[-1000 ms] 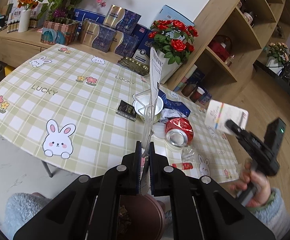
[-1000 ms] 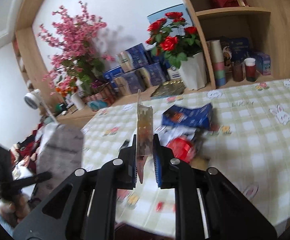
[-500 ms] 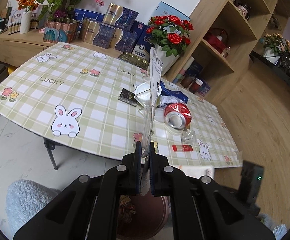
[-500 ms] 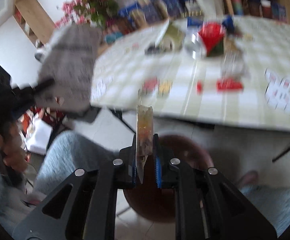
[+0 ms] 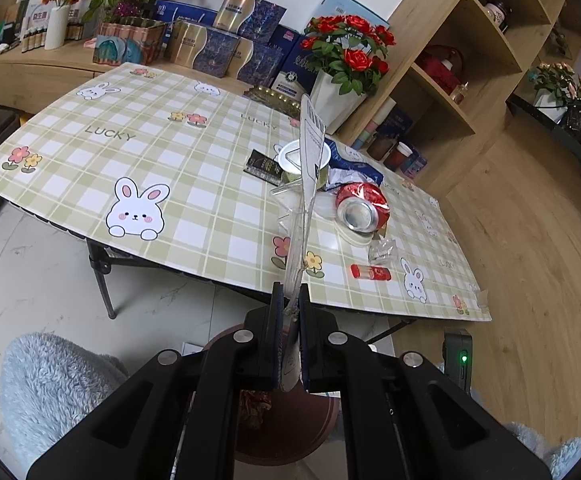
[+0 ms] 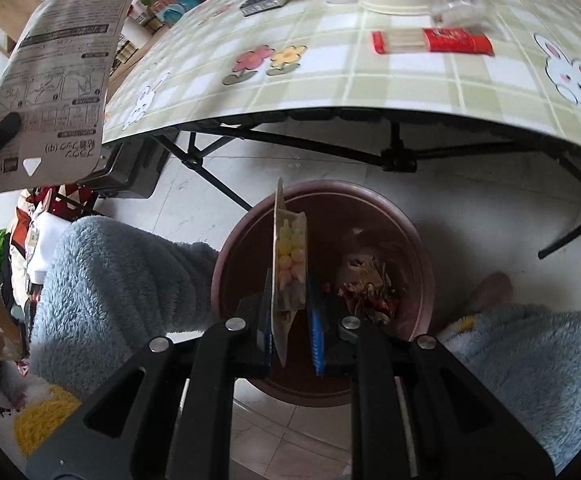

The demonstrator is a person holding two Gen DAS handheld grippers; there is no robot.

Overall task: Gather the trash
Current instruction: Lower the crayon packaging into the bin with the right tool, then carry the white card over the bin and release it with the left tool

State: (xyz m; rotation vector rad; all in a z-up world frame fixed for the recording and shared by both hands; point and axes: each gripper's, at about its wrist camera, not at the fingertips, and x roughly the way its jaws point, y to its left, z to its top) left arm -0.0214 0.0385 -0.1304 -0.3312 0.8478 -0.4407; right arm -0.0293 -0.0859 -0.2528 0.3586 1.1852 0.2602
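Observation:
My right gripper points down over a round brown bin on the floor, shut on a flat yellow-patterned packet that stands on edge above the bin's opening. Scraps of trash lie in the bin. My left gripper is shut on a flat clear pack with a printed card, seen edge-on; the right wrist view shows the card's printed face at the upper left. The bin sits under the left gripper's fingers, below the table's front edge.
The checked folding table carries a crushed red can, a red wrapper, crumpled clear plastic, a white tub, a black packet and a blue bag. Fluffy blue sleeves flank the bin. Shelves stand at the right.
My right gripper has dropped from table height to just above the bin and tipped downward, still holding the packet. The left gripper has drawn back a little from the table with its card.

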